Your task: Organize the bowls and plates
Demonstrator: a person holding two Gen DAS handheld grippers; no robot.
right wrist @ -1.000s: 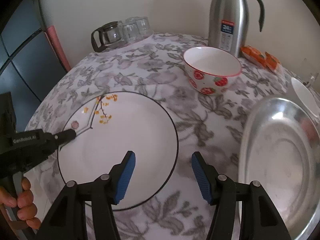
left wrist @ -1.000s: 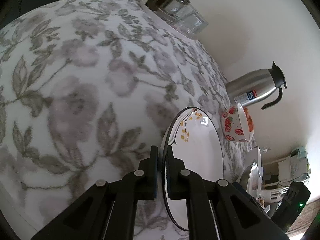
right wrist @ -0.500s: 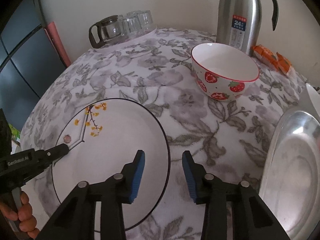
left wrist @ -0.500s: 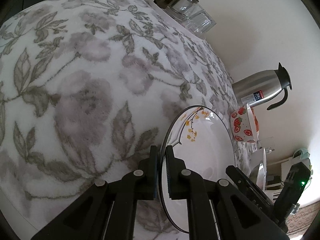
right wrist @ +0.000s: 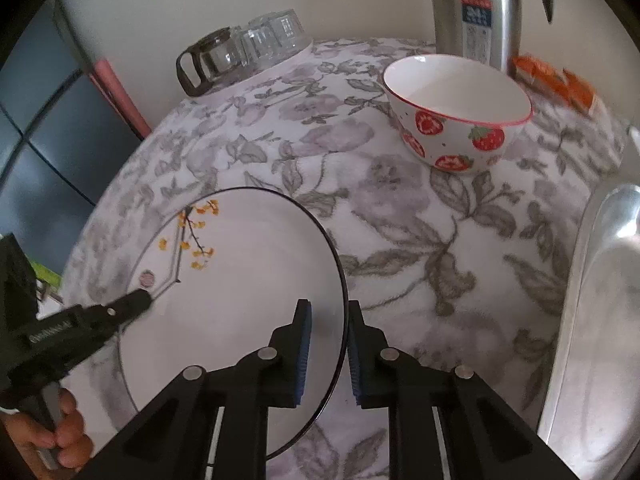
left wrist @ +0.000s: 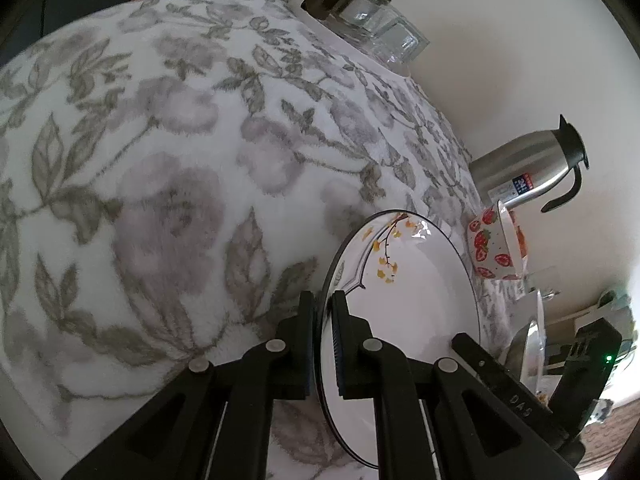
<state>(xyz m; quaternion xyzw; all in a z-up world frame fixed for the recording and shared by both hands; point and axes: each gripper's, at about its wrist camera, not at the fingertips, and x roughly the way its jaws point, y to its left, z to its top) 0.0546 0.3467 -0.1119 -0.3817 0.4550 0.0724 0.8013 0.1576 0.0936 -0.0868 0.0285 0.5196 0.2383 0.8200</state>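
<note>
While the white plate [right wrist: 240,292] sits on the floral tabletop [right wrist: 400,216] w/ the left gripper [left wrist: 324,344] clamped on its near-left rim, the right gripper [right wrist: 326,356] has narrowed from wide open to straddle the right rim, not yet pinching — two-handed lift looks next, prob toward the strawberry bowl [right wrist: 456,112].

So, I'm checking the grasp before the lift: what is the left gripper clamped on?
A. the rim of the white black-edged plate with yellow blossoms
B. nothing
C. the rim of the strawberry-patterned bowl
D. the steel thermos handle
A: in the left wrist view the left gripper is pinched shut on the rim of the white black-edged plate with yellow blossoms.
</note>
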